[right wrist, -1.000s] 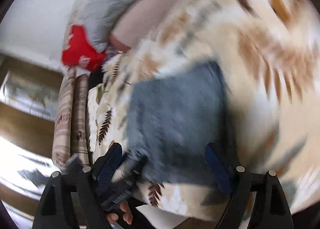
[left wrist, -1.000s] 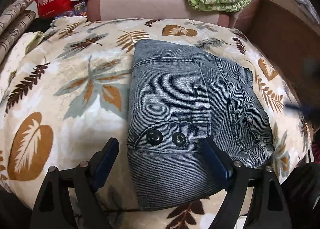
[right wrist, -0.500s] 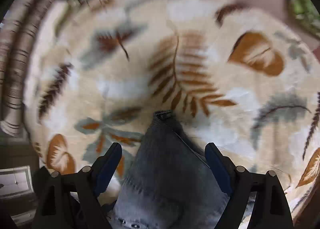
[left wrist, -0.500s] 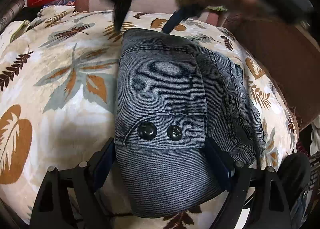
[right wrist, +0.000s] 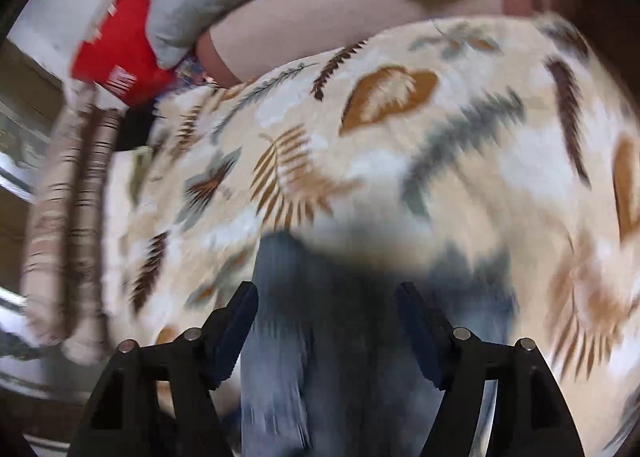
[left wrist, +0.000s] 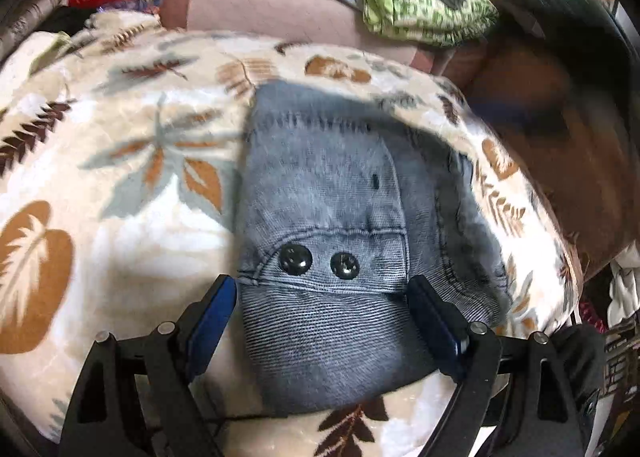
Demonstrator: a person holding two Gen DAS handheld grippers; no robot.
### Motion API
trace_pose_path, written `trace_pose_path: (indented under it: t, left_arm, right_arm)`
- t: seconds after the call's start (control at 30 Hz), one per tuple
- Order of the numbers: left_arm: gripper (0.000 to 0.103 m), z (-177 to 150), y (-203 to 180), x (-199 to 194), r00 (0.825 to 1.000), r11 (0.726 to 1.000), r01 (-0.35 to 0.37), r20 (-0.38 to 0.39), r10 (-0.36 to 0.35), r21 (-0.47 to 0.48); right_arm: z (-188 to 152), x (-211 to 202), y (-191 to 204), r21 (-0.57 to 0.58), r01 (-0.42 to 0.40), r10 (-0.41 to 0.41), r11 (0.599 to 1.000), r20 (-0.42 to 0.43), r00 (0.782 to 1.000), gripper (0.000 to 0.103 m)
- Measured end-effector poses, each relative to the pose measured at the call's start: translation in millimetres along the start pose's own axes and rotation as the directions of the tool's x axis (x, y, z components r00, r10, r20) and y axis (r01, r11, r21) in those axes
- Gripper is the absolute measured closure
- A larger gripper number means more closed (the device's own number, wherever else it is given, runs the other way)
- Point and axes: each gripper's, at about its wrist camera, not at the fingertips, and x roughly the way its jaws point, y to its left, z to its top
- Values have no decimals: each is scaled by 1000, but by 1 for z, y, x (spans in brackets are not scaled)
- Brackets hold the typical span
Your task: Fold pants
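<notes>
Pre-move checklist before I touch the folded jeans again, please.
1. Folded blue-grey denim pants compact on the leaf-print blanket: ok.
2. Two black snap buttons facing up: ok.
3. Left claw astride the near fold, pads not pressing: ok.
4. Right claw over the denim, not gripping: ok; picture blurred.
5. Layers underneath aligned: cannot tell.
6. Green patterned cloth clear of the pants: ok.

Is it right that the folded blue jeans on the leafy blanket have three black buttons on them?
Not quite. The folded jeans lie on the leafy blanket, but the left wrist view shows two black buttons, side by side, not three. The right wrist view is too blurred to show them.
</notes>
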Motion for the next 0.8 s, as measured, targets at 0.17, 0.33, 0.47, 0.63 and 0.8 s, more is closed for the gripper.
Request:
trace_pose_path:
  t: [0.17,0.33,0.47,0.63,0.8]
  left_arm:
    - [15,7,5,-32,993,998,-54,105,58,-44]
    - [15,12,17,-35,986,986,-148,71,154,-76]
    - [15,14,20,-32,983,981,-174,42,178,-91]
    - [15,11,25,-26,985,980,-174,-20,172,-99]
    - [15,17,32,-23,988,978,-154,-38,150,-143]
  right_arm:
    - [-84,1,-67,134,-126,131,983,-36,991,23]
    - [-112,-9,-77,142,-192,193,971,10,981,26]
    - [-130,-13,-67,97,-278,275,956,46,960,19]
    - [-137,-4,-88,174,-331,326,928,52,944,19]
    - [-127,-36,-111,186,-296,270,937,154,951,19]
